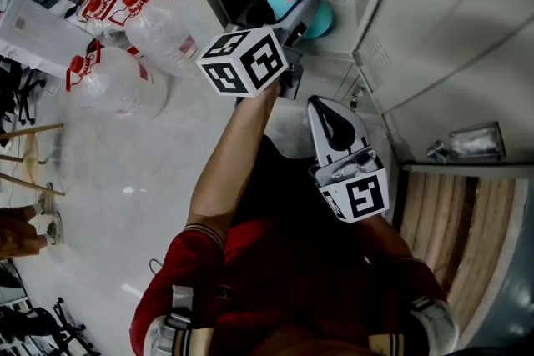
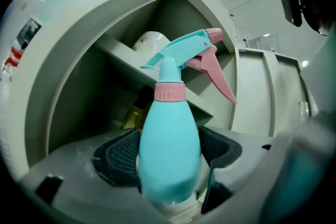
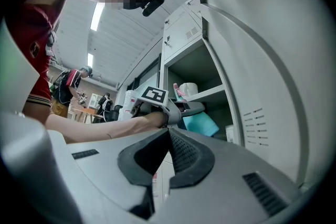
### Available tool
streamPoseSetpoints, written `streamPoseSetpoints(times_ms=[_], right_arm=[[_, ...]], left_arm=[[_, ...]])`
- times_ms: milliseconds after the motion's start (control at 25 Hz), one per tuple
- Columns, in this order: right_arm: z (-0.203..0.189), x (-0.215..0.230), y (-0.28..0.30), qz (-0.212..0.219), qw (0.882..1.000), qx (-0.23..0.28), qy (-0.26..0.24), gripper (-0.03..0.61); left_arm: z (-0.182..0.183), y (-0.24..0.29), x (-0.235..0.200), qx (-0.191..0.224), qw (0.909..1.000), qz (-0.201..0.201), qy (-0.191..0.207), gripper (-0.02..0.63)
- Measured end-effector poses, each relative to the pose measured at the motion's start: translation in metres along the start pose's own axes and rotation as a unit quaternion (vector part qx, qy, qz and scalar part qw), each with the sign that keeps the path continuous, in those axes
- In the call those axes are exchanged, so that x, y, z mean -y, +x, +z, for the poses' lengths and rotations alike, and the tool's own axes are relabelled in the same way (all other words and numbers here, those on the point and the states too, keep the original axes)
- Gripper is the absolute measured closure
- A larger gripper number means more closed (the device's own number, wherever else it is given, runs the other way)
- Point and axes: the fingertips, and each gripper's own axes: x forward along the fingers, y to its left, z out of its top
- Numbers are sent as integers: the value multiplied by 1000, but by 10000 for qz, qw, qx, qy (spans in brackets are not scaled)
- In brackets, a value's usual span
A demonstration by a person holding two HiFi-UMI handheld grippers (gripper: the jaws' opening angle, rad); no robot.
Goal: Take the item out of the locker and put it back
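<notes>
Head view: left gripper [image 1: 299, 12] clamps the teal spray bottle [image 1: 325, 19] at the locker [image 1: 367, 54] mouth; left gripper view: bottle just outside the shelf [image 2: 123, 57]; right gripper view: right gripper [image 3: 169, 131] clenched, empty, so taking out looks done and replacing seemingly remains.

My right claw [image 3: 168, 132] fills the bottom of the view, its two dark pads closed tip to tip with nothing between them. Past them I see the left claw [image 3: 192, 109], marker cube on top, at the end of a bare forearm [image 3: 100, 131]. It is clamped on a turquoise spray bottle [image 3: 202, 124] at the front of the open grey locker [image 3: 210, 68], just below the front edge of the shelf [image 3: 212, 93]. A white container [image 3: 188, 88] sits on that shelf. The locker door [image 3: 262, 71] stands open at right.
</notes>
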Motion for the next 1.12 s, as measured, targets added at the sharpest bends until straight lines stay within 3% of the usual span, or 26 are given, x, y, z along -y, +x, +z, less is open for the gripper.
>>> streamPoseSetpoints(times_ms=[160, 600, 1120], right_arm=[[3, 4, -2, -72, 10000, 36, 17, 580], [3, 3, -5, -49, 10000, 23, 33, 580], [8, -7, -4, 96, 10000, 24, 10, 580]], left_arm=[[6, -4, 13, -72, 9990, -68, 431, 268], [30, -11, 45, -202, 9952, -341, 897, 268], [86, -20, 89, 99, 9930, -1157, 207, 268]])
